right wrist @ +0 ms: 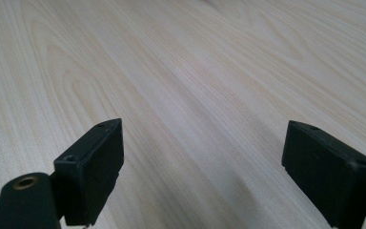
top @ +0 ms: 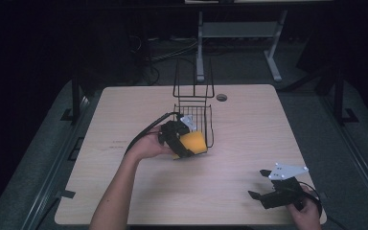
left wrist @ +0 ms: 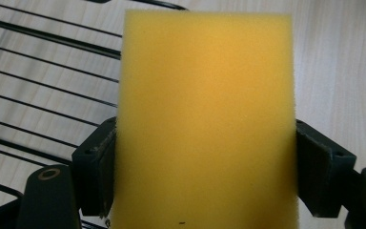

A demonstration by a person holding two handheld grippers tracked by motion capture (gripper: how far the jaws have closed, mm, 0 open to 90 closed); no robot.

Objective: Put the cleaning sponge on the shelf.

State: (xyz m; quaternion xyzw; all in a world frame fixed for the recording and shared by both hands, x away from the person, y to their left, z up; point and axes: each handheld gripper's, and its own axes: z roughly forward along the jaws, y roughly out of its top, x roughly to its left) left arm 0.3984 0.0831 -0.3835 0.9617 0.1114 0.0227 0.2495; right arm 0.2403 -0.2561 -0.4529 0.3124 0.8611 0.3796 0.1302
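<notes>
Forearms and hands enter from the near edge of the light wooden table [top: 249,124], the largest thing in the high view. Near its middle stands a black wire basket [top: 202,117] with a tall wire handle rising at its far side; through the wires I can make out nothing lying inside, though the dim light leaves that uncertain. At the basket's near left corner, the left gripper [top: 188,143] is clamped on a thick yellow rectangular foam sponge [top: 194,142]. In the left gripper view both black jaws press against the sponge's [left wrist: 205,119] two sides, and the basket's wires [left wrist: 43,86] run just beside and behind it on the left. At the near right of the table, well apart from the basket, the right gripper [top: 259,184] holds nothing. Its jaws stand wide apart over bare wood [right wrist: 186,86] in the right gripper view.
</notes>
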